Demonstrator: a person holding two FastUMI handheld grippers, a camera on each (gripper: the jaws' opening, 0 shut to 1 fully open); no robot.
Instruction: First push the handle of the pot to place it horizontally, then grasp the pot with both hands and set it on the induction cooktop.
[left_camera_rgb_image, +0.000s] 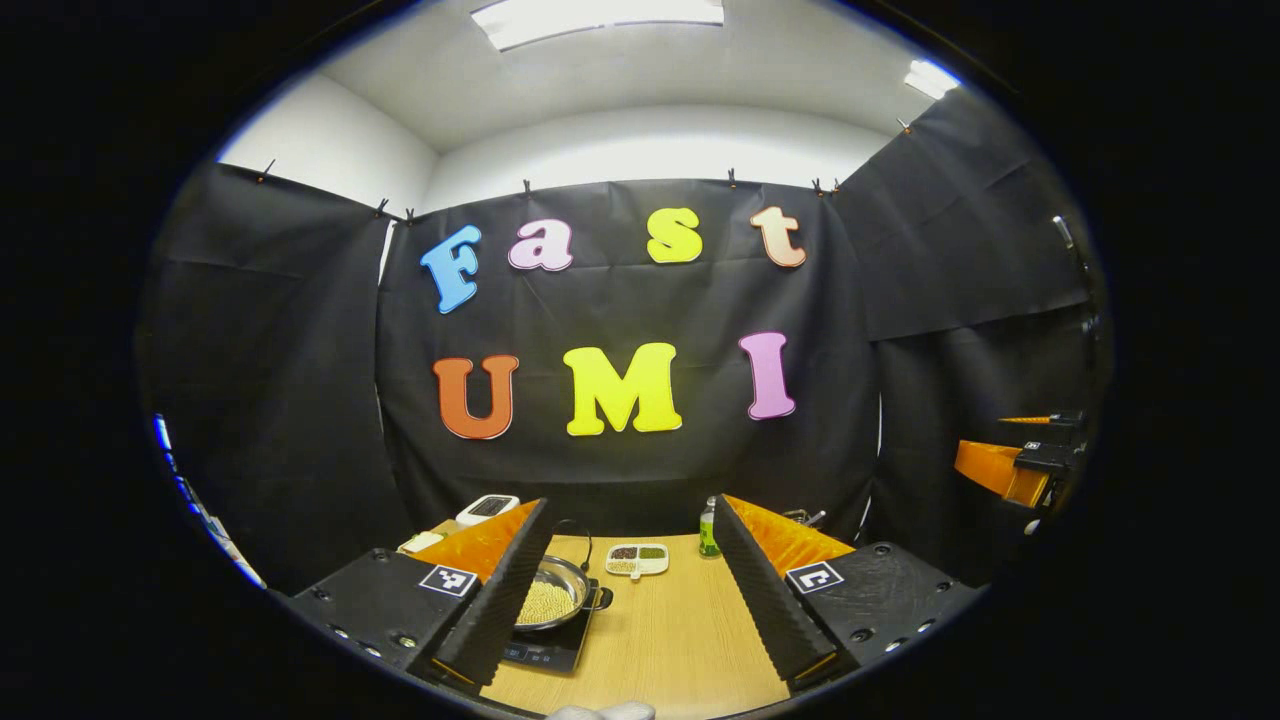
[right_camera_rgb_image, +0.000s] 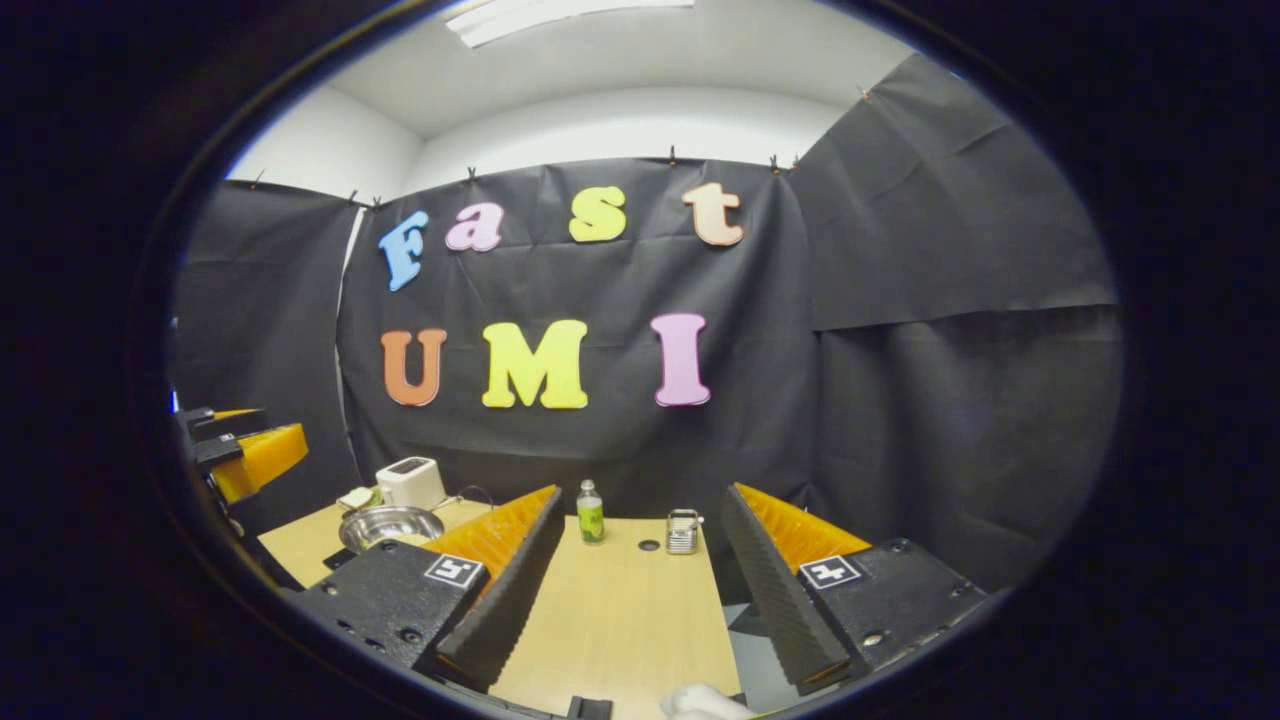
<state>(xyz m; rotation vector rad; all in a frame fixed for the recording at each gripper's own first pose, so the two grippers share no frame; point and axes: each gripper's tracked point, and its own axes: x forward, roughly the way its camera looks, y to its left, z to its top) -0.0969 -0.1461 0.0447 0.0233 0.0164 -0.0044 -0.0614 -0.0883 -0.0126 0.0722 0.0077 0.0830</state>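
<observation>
**Pot on the cooktop, both grippers raised and empty**

You hold both grippers above the near edge of a wooden worktop (left_camera_rgb_image: 680, 630), facing a black cloth wall. Your left gripper (left_camera_rgb_image: 630, 590) has its fingers spread wide with nothing between them; your right gripper (right_camera_rgb_image: 640, 590) is spread the same way, also empty.

The pot (left_camera_rgb_image: 552, 592), a shiny metal one with pale grains inside, sits to the left of the left gripper's view, partly hidden behind its left finger. It appears to rest on the black cooktop (left_camera_rgb_image: 545, 645), so the task looks finished or nearly so (a judgement from where the pot lies). Its thin wire handle (left_camera_rgb_image: 578, 535) arches up behind it, not flat.

Past the pot lie a small divided dish (left_camera_rgb_image: 637, 559) and a green bottle (left_camera_rgb_image: 709, 530).

If anything remains, the next move calls for pushing the handle down sideways, gently, so the pot does not slide.
</observation>
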